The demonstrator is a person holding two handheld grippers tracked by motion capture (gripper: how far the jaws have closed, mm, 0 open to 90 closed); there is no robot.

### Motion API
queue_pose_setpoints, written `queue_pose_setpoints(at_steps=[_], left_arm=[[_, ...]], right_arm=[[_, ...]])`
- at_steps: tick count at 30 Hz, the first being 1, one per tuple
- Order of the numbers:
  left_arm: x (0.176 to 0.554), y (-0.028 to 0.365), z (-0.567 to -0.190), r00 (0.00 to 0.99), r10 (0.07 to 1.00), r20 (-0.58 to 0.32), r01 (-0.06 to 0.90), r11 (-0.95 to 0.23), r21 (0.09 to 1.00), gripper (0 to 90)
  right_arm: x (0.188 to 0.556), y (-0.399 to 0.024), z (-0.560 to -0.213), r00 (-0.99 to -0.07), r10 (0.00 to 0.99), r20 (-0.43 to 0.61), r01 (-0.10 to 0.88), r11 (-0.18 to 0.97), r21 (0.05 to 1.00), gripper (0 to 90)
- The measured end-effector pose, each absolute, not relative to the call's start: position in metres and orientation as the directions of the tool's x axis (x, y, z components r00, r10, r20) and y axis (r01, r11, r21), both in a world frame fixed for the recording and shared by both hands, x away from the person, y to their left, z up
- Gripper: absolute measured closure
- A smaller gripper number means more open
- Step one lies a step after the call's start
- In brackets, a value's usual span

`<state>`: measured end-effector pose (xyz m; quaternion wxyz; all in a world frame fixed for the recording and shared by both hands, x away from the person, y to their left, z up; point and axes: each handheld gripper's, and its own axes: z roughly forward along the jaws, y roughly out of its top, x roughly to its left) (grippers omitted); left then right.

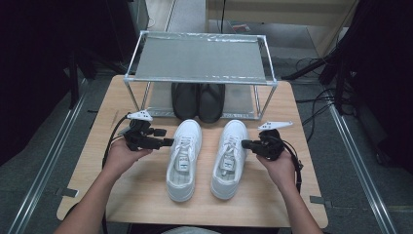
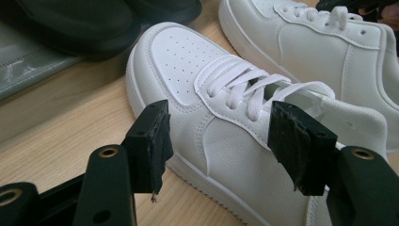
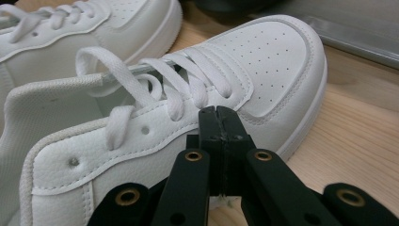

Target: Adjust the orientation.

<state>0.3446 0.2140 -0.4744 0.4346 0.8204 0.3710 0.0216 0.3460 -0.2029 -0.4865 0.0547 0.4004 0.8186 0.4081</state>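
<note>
Two white sneakers lie side by side on the wooden table, toes pointing away: the left sneaker (image 1: 182,158) (image 2: 226,122) and the right sneaker (image 1: 229,156) (image 3: 155,113). My left gripper (image 1: 168,142) (image 2: 221,141) is at the left sneaker's outer side, jaws open, with the shoe's side and laces seen between them and nothing gripped. My right gripper (image 1: 245,144) (image 3: 216,110) is shut with nothing in it, its tip right at the right sneaker's outer side below the laces.
A metal-framed rack (image 1: 202,78) stands at the table's far edge, with a pair of black shoes (image 1: 197,100) on its lower shelf just beyond the sneakers' toes. Bare table (image 1: 141,195) extends toward the near edge and beside each hand.
</note>
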Motion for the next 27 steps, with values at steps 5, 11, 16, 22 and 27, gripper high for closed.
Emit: queue_pose_setpoints(at_steps=[5, 11, 16, 22, 27], left_arm=[[0.344, 0.215, -0.474, 0.721, 0.631, -0.286, 0.590, -0.343, 0.731, 40.0], [0.344, 0.216, -0.475, 0.719, 0.632, -0.288, 0.596, -0.348, 0.724, 40.0], [0.343, 0.216, -0.477, 0.737, 0.620, -0.269, 0.581, -0.377, 0.721, 43.6], [0.341, 0.218, -0.480, 0.753, 0.601, -0.267, 0.577, -0.408, 0.708, 60.9], [0.341, 0.216, -0.484, 0.741, 0.597, -0.308, 0.614, -0.415, 0.672, 71.9]], right_arm=[[0.346, -0.190, -0.487, -0.697, 0.680, 0.230, 0.594, 0.368, 0.715, 90.0], [0.347, -0.178, -0.487, -0.715, 0.661, 0.227, 0.581, 0.382, 0.719, 90.0], [0.346, -0.169, -0.487, -0.719, 0.660, 0.216, 0.576, 0.393, 0.717, 90.0], [0.343, -0.171, -0.484, -0.703, 0.678, 0.217, 0.585, 0.377, 0.718, 90.0], [0.331, -0.172, -0.481, -0.723, 0.650, 0.234, 0.590, 0.406, 0.698, 90.0]])
